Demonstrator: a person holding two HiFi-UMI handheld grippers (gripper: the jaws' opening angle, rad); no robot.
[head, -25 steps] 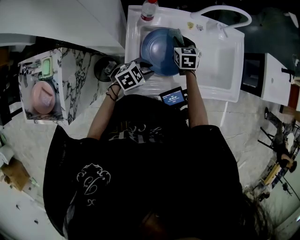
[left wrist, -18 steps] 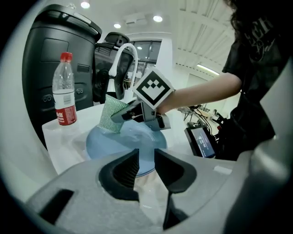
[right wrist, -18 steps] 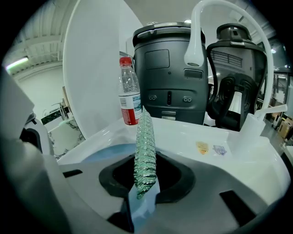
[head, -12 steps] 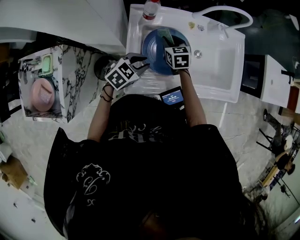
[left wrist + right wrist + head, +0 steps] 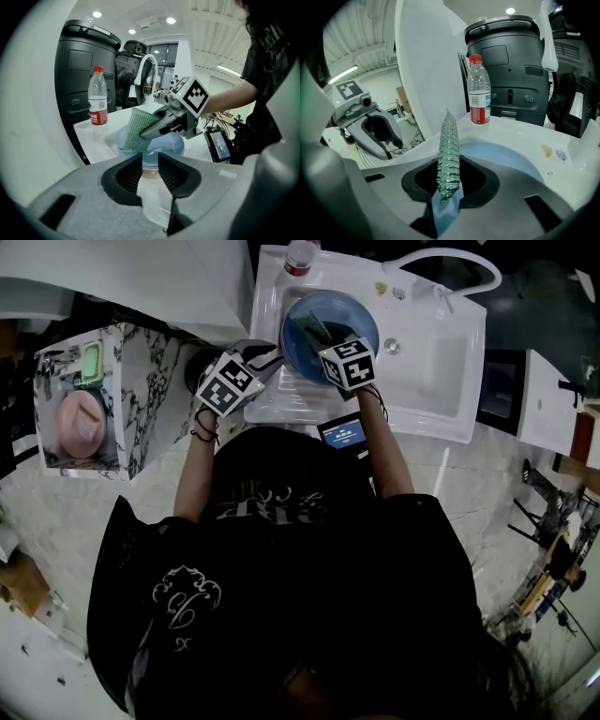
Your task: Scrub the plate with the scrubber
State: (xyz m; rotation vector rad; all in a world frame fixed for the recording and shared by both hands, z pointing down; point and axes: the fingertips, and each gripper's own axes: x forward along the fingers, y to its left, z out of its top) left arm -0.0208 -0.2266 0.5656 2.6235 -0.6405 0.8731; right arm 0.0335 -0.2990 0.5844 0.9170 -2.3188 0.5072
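Looks like the scrubbing step, right in the thick of it. Got the scrubber (image 5: 448, 150) clamped tight in the right gripper (image 5: 450, 171), green mesh edge-on between the jaws, bit of blue backing at the bottom. Find the plate (image 5: 336, 320) down in the sink (image 5: 441, 381), upper middle of the head view, just below the bottle (image 5: 300, 256) on the back ledge. Left gripper (image 5: 151, 157): closed down to a narrow gap with the plate's near rim right in it, so reads as pinching the rim for steadying, judging from that gripper's own view

To do this bit well:
- roll the right wrist to get the broad face of the mesh onto the blue, not the thin edge
- go with modest pressure and overlapping circles, middle outward
- hold the left pinch firm to stop any spinning or skidding in the basin
- mind the gap between the two tools, pretty close together at the plate's left side, easy to knock

Pose-wise: both forearms reaching up the head view from the body at the bottom, converging on the plate. Left one coming in from the lower left, marker cube on top, jaws pointing up and right at the rim. Right one running nearly straight up the frame, hovering over the plate's lower left part, scrubber tilted down into it
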